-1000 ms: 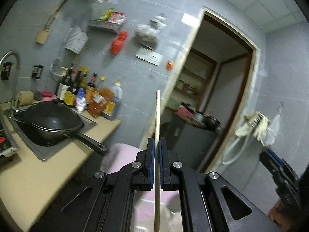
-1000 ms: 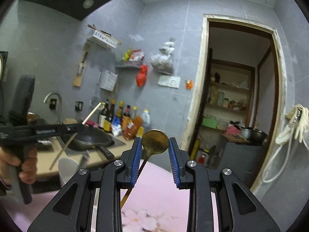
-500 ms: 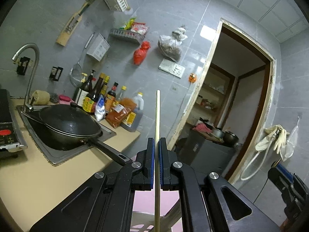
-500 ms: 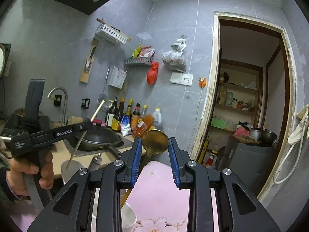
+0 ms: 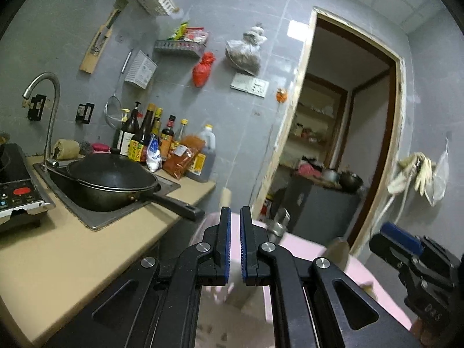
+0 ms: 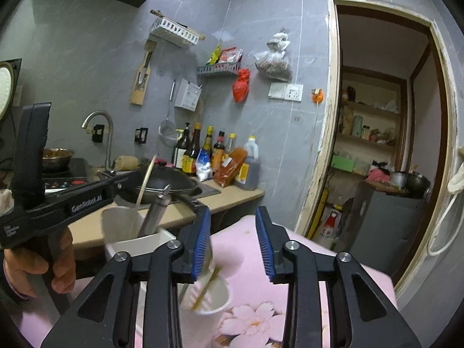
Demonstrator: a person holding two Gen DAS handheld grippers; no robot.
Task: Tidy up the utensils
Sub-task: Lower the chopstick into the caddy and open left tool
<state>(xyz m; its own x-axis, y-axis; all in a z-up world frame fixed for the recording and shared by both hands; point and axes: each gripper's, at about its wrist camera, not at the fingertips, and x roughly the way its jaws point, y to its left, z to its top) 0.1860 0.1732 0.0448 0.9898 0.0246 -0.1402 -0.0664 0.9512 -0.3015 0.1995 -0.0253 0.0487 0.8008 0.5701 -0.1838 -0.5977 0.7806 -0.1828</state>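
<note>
My left gripper (image 5: 235,245) has a narrow gap between its jaws and holds nothing. In the right wrist view it (image 6: 116,187) hangs over a white utensil holder (image 6: 127,233) on the pink table; a wooden chopstick (image 6: 145,181) and a metal utensil handle (image 6: 158,211) stand in the holder. My right gripper (image 6: 233,242) is open and empty. Below it a brass spoon (image 6: 207,287), blurred, lies in a white cup (image 6: 207,295). The right gripper also shows at the right edge of the left wrist view (image 5: 406,253).
A pink floral tablecloth (image 6: 261,313) covers the table. A counter (image 5: 72,249) to the left carries a sink with a black wok (image 5: 113,179), an induction cooker (image 5: 14,191) and several sauce bottles (image 5: 162,142). An open doorway (image 6: 382,145) is at the right.
The left gripper let go of the chopstick, which now stands in the white holder. The right gripper opened and the brass spoon dropped into the white cup.
</note>
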